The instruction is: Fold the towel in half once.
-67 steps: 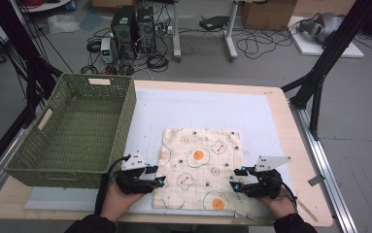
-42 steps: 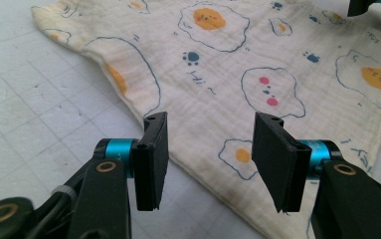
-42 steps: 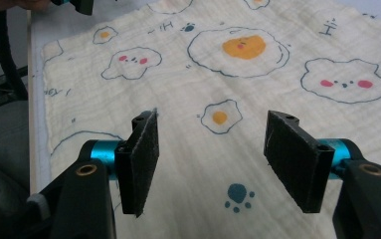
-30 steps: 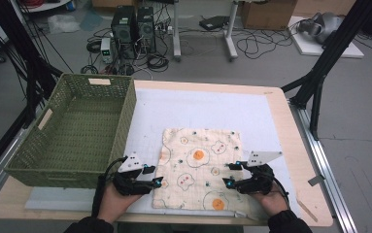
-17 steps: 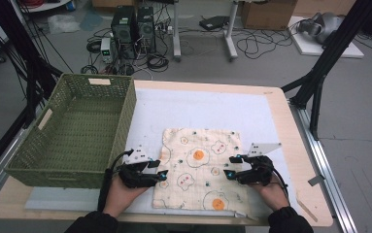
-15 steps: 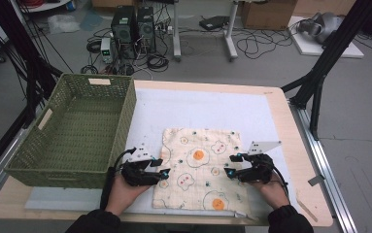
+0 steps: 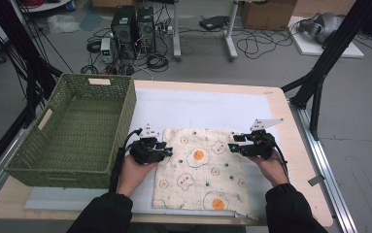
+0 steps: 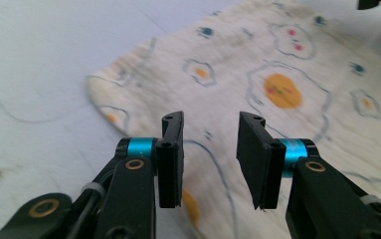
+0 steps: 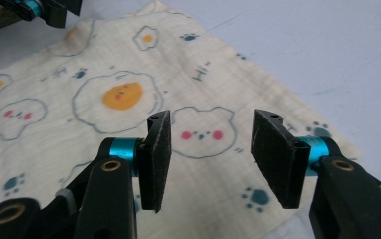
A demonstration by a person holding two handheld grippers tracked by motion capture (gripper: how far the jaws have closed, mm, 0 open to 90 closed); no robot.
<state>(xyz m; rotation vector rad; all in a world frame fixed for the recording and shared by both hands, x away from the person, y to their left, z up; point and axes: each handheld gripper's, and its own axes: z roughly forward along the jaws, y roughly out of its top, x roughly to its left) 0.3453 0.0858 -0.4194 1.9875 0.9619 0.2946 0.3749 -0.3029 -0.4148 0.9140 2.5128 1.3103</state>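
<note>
From above, your left gripper (image 7: 166, 149) and right gripper (image 7: 232, 146) flank the patterned cloth (image 7: 200, 172) lying flat on the table (image 7: 276, 97) beside the green basket (image 7: 72, 131). In the left gripper view, your jaws are spread, empty, over the cloth's edge. In the right gripper view, likewise.

Cloth (image 7: 200, 172), cream with fried-egg print, is lying flat on the white mat (image 7: 198, 104) covering the desk (image 7: 297, 170). Left hand-held gripper (image 7: 164, 149) is sitting at the cloth's left edge, near its far corner. Right hand-held gripper (image 7: 233, 147) is sitting at the cloth's right edge, near its far corner, pointing inward. Green basket (image 7: 74, 128) is standing on the desk's left side, just beside the left hand (image 7: 134, 172). Computers (image 7: 132, 24), cables and boxes are lying on the floor beyond.
</note>
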